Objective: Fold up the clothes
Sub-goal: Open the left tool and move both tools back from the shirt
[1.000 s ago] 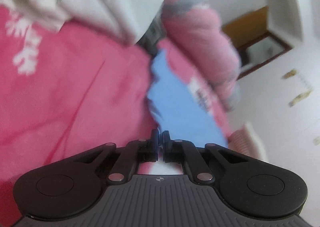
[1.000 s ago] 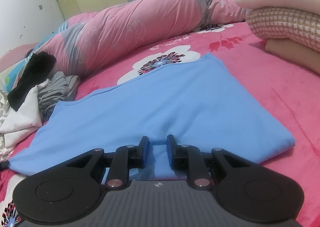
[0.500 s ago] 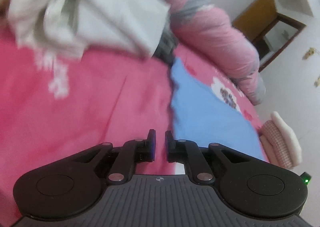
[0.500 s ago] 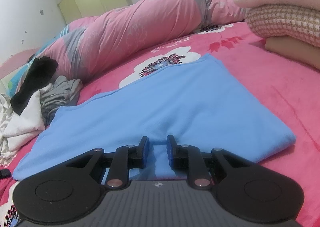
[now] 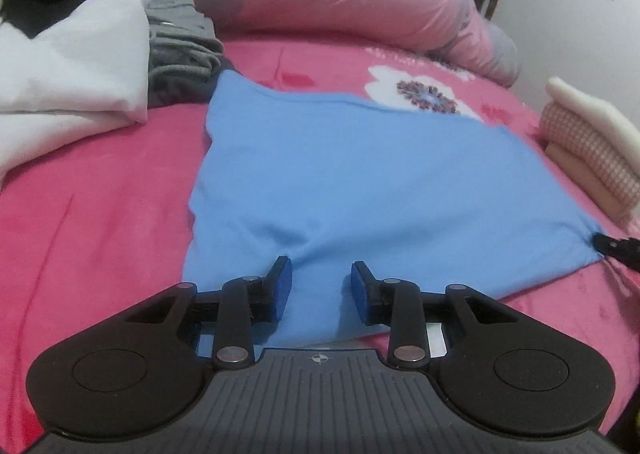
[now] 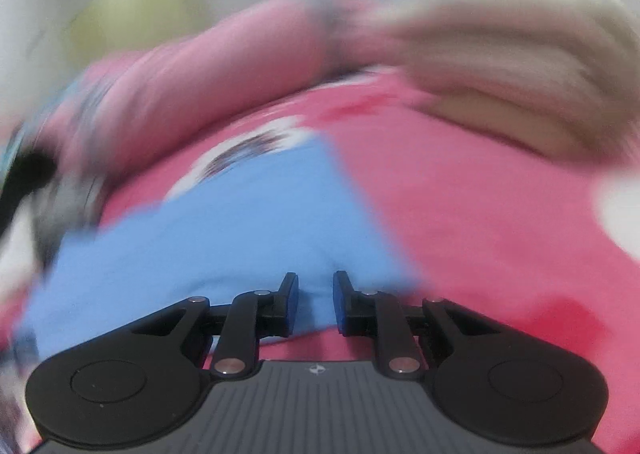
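A blue cloth [image 5: 360, 181] is lying flat as a smooth, soft rectangle on the plush pink bed [image 5: 92, 213], seemingly part-folded, though how many folds remain I cannot tell. Left of it, a white, grey and black pile [image 5: 100, 53] is sitting crumpled. The left gripper [image 5: 321, 286] is gaping over its near edge, holding nothing. The right gripper [image 6: 316, 304] is likewise parted at its near right corner. Right of it, folded knits [image 5: 592, 149] are sitting stacked.

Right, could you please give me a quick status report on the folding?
Both claws open, left, right. Flat blue cloth garment lies between their fingers, ungripped. Nothing in the way.
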The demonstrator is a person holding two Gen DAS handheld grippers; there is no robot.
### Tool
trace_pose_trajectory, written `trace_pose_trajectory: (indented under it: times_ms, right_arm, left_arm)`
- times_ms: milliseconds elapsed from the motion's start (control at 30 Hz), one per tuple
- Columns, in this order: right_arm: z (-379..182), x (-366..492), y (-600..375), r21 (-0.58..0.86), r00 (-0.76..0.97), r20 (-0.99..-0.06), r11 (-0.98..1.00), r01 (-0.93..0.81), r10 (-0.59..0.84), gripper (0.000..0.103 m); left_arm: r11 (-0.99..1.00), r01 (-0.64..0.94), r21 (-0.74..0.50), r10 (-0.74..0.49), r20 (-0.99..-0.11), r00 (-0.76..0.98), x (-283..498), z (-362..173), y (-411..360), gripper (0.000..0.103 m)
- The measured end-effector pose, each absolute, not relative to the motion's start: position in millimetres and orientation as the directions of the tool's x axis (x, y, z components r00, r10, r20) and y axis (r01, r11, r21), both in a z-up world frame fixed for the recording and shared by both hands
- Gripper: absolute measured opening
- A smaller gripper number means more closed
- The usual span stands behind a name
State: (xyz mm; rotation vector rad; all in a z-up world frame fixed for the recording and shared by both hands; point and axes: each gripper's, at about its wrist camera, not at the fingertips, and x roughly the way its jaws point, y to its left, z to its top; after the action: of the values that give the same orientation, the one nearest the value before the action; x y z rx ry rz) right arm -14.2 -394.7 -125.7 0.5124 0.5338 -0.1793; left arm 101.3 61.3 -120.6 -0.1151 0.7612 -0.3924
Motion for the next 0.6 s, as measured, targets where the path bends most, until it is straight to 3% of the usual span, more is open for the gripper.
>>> trace_pose_trajectory:
  times_ms: [100, 200, 333, 467, 600]
  right_arm:
    - [-120, -31, -424, 0.418, 0.832, -0.537, 0.811, 0.408, -0.141, 0.012]
    - [-107, -35, -407, 0.373, 0.856, -0.498, 0.857, 0.355, -0.138, 0.012]
    - [-103, -14, -342, 0.143, 0.857, -0.510, 0.976, 0.166, -0.071, 0.012]
    - [-120, -3, -322, -0.077, 0.800, -0.583, 0.990, 0.119, -0.141, 0.012]
    - [-114, -14, -357, -0.080, 0.734, -0.620, 0.953, 0.293, -0.278, 0.012]
  left_arm:
    - [0.919, 0.296, -0.259, -0.393, -0.641, 0.660, 100, -121, 64, 0.033]
    - [0.917, 0.288, -0.276, -0.399, -0.632, 0.664, 99, -122, 66, 0.034]
    - [0.918, 0.283, -0.278, -0.397, -0.630, 0.667, 97, -122, 66, 0.036]
    - [0.921, 0.295, -0.255, -0.389, -0.636, 0.666, 96, -122, 63, 0.036]
    - [0.924, 0.306, -0.231, -0.381, -0.642, 0.666, 95, -121, 61, 0.037]
